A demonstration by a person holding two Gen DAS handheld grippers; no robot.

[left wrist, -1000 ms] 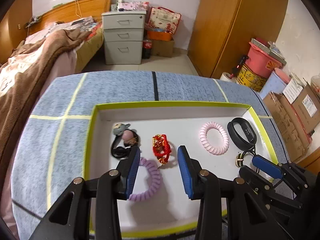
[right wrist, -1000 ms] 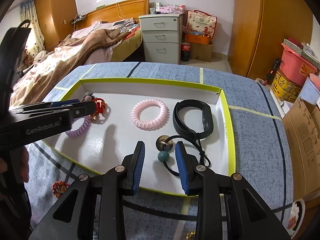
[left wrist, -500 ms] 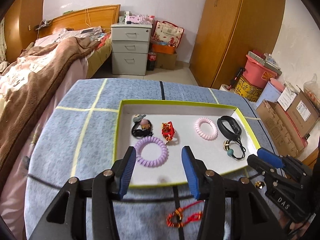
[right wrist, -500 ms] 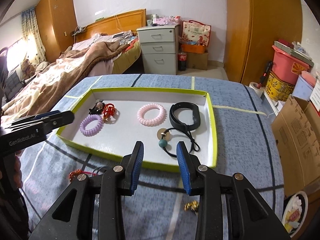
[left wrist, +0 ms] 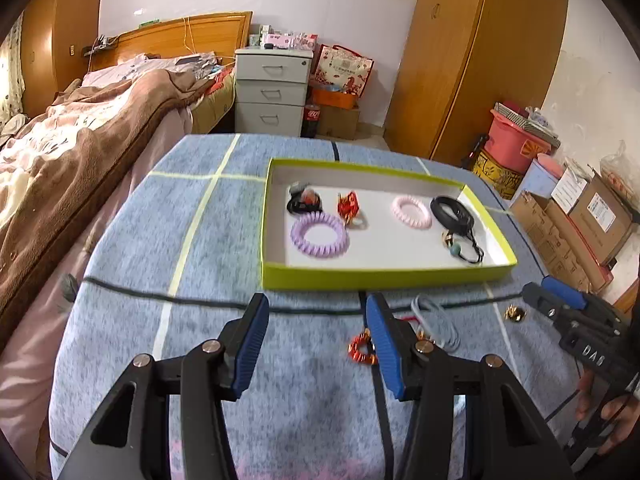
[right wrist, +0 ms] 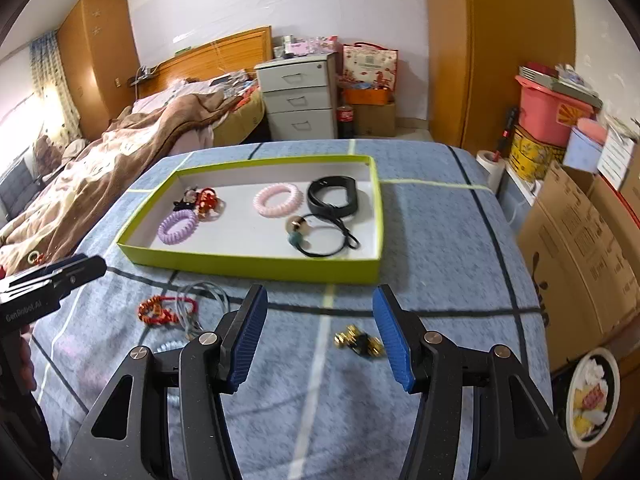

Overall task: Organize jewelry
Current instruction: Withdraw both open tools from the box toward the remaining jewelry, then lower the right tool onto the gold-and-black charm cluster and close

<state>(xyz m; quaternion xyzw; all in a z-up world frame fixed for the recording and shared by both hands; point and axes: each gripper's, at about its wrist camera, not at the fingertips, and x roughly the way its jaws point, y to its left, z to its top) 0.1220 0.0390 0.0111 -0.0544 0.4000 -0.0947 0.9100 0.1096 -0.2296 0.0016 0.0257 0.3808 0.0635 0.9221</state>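
A green-rimmed white tray (left wrist: 384,276) (right wrist: 256,262) on the blue tablecloth holds a purple coil ring (left wrist: 319,235), a pink coil ring (right wrist: 278,200), a black band (right wrist: 334,195), a red charm (left wrist: 348,205), a black hair tie with beads (right wrist: 304,232) and a small dark piece (left wrist: 303,201). In front of the tray lie a red bracelet (right wrist: 158,312), a grey cord (right wrist: 204,300) and gold earrings (right wrist: 358,342). My left gripper (left wrist: 314,334) hovers before the tray, jaws opening, nothing between them. My right gripper (right wrist: 320,330) is opening wide, with the earrings lying between its fingers but untouched.
A bed with a brown blanket (left wrist: 80,132) borders the table's left side. A grey drawer unit (left wrist: 272,92) and a wooden wardrobe (left wrist: 476,52) stand behind. Cardboard boxes (right wrist: 580,248) and a pink bucket (right wrist: 548,112) sit to the right.
Both grippers pulled back out of the tray to the cloth in front of it and opened wider. The purple coil ring and the beaded hair tie stayed in the tray.
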